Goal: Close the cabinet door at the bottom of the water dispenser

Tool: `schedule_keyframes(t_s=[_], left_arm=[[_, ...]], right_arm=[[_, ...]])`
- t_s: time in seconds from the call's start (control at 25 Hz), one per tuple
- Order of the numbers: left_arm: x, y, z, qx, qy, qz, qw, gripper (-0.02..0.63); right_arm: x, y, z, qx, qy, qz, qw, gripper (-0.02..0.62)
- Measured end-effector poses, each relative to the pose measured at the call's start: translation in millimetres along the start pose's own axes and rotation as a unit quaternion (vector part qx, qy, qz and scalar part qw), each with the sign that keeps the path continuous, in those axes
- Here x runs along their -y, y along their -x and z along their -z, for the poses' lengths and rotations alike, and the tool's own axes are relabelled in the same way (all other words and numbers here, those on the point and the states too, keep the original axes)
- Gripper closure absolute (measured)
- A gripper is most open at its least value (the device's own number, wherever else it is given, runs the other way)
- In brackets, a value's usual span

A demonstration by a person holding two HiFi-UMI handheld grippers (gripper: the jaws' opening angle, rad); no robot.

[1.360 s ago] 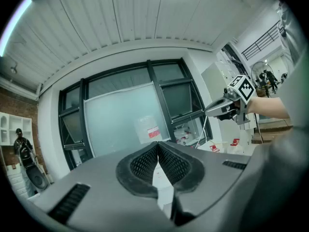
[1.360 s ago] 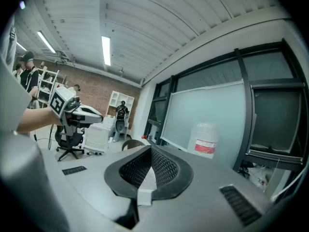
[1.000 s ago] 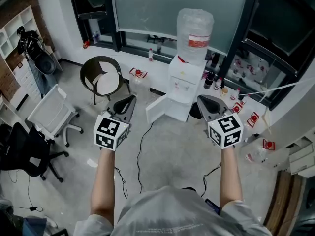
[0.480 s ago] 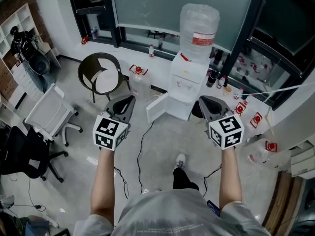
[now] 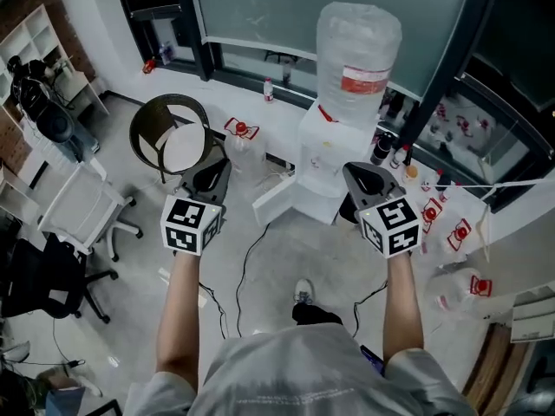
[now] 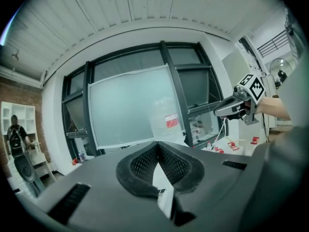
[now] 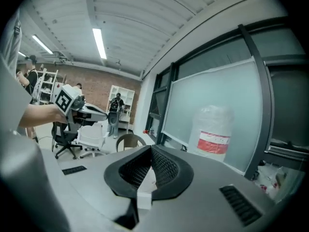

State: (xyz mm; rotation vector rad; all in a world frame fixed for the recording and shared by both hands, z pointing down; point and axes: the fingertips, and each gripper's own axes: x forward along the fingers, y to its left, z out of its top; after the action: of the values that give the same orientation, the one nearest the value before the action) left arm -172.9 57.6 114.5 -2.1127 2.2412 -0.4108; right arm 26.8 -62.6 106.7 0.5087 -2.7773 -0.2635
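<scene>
The white water dispenser (image 5: 328, 159) stands by the window with a big clear bottle (image 5: 358, 55) on top. Its bottom cabinet door (image 5: 274, 200) hangs open, swung out to the left. My left gripper (image 5: 211, 172) is shut with nothing in it and hovers left of the door, apart from it. My right gripper (image 5: 357, 174), jaws together and holding nothing, hovers in front of the dispenser's right side. In the left gripper view the jaws (image 6: 158, 145) meet below the bottle (image 6: 166, 122). The right gripper view shows its jaws (image 7: 151, 148) touching, with the bottle (image 7: 212, 132) to the right.
A brown round chair (image 5: 173, 137) and a clear jug (image 5: 245, 150) stand left of the dispenser. White (image 5: 82, 206) and black (image 5: 39, 276) office chairs are further left. Cables (image 5: 247, 258) trail over the floor. Red-capped bottles (image 5: 455, 232) litter the right. My shoe (image 5: 303, 293) shows below.
I have stepped towards the dispenser: it sits larger and closer in the head view. Both grippers moved forward with me and now hang nearer its open door. Jaws unchanged.
</scene>
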Motion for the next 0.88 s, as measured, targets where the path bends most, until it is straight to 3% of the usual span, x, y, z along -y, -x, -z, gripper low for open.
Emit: schedule_keyframes(t_s=[0.2, 0.4, 0.48, 0.6, 0.72, 0.88], left_arm=[[-24, -64, -4, 0.01, 0.031, -0.005, 0.9994, 0.588], [-42, -111, 16, -0.004, 0.109, 0.005, 0.994, 0.588], [-52, -122, 32, -0.015, 0.098, -0.003, 0.995, 0.588], [-75, -136, 66, -0.042, 0.051, -0.031, 0.9974, 0.588], [-104, -151, 102, -0.052, 0.068, -0.026, 0.996, 0.588], [-130, -174, 163, -0.081, 0.094, 0.013, 0.9922, 0.586]], right_arm=[[44, -62, -2, 0.007, -0.013, -0.04, 0.999, 0.568], [59, -122, 12, -0.007, -0.007, -0.087, 0.996, 0.568], [57, -144, 22, -0.009, -0.023, -0.098, 0.995, 0.568], [51, -174, 38, -0.007, -0.034, -0.102, 0.994, 0.569], [44, -209, 58, -0.028, -0.047, -0.09, 0.994, 0.568], [32, -249, 88, -0.048, -0.092, -0.06, 0.993, 0.568]])
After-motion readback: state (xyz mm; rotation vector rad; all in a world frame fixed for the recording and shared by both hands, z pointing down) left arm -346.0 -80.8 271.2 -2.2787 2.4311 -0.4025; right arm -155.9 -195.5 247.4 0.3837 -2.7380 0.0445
